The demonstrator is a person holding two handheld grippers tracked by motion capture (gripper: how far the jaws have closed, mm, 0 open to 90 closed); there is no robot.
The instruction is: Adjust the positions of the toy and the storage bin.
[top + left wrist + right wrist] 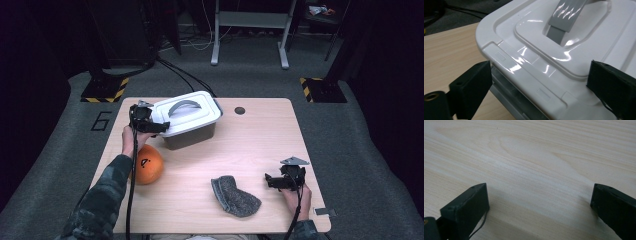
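The left tool (150,126) sits at the left end of the white lid (186,113) of a lidded box (190,137), which stands toward the far left of the table (260,145). In the left gripper view its jaws stand wide apart, one on each side of the lid's raised end latch (524,75) — the pads flank the latch and do not press on it, so nothing is held. A grey handle (566,17) lies folded in the recess on top of the lid. The right tool (280,181) rests low over bare wood near the table's near right edge, jaws spread wide and empty. Between the two hands lie an orange ball (148,164), just beside the left forearm, and a grey cloth (234,196) — both well apart from the box.
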